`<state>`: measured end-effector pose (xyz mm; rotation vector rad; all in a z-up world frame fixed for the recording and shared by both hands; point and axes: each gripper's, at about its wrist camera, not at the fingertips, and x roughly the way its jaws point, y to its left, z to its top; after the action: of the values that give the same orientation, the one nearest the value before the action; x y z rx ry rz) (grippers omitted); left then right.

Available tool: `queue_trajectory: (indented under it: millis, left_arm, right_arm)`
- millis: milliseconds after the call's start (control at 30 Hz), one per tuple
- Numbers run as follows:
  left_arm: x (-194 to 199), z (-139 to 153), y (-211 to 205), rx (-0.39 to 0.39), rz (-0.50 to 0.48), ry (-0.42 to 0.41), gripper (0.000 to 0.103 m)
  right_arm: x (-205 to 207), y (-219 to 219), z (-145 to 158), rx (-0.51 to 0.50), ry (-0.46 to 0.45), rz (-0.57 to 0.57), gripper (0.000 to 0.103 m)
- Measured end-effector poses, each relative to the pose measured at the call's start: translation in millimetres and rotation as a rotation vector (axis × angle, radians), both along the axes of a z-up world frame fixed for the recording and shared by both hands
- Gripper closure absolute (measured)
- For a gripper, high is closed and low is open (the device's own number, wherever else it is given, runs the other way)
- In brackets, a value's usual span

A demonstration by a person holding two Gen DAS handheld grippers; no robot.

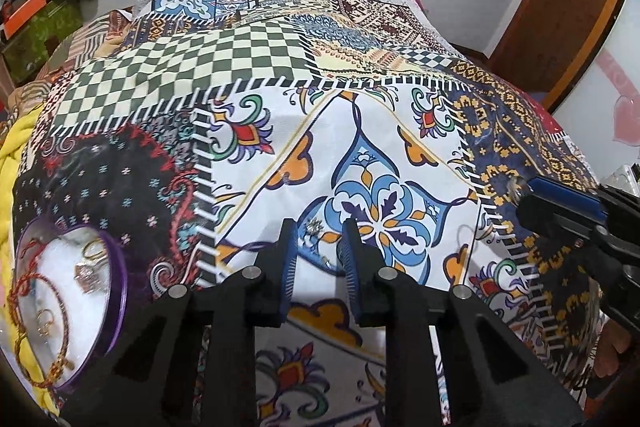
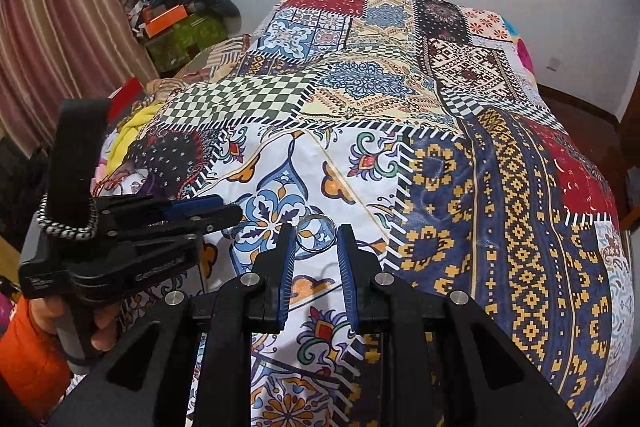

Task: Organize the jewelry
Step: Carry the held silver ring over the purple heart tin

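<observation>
While the left gripper (image 1: 318, 247) hovers fingers apart, the right gripper (image 2: 317, 245) holds parted fingers beside a ring (image 2: 316, 233).

Jewelry spread across a patchwork bedspread

A silver ring (image 2: 316, 233) lies flat at centre frame on the white floral patch; lower left of the left wrist view, a purple-rimmed round tray (image 1: 118, 291) holds red cord bracelets (image 1: 24, 287) and gold rings (image 1: 94, 251).

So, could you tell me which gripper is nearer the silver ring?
Right. The right gripper frames the silver ring just beyond its open fingertips; the left gripper hovers off to the ring's left.
</observation>
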<state>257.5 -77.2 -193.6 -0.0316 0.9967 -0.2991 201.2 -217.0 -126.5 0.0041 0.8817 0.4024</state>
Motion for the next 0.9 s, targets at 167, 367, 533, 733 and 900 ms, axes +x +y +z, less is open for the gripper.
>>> queue_trajectory:
  millis: [167,367,533,733,900]
  left_arm:
    - [6,-6,-2,-0.001,0.009,0.010,0.094]
    - [0,-1,6,-0.021,0.025,0.006,0.095]
    - [-18,15,16,-0.025,0.031,-0.031,0.095]
    - [-37,40,30,-0.018,0.043,-0.089,0.095]
    - [-50,62,42,-0.030,0.061,-0.140,0.095]
  right_arm:
    - [-2,-1,0,0.002,-0.002,-0.001,0.084]
    - [-5,-4,2,0.013,0.001,-0.013,0.084]
    - [-8,-2,7,0.014,-0.008,-0.015,0.084]
    - [-14,5,20,0.017,-0.036,-0.005,0.084]
    - [-20,16,33,0.018,-0.066,0.011,0.084]
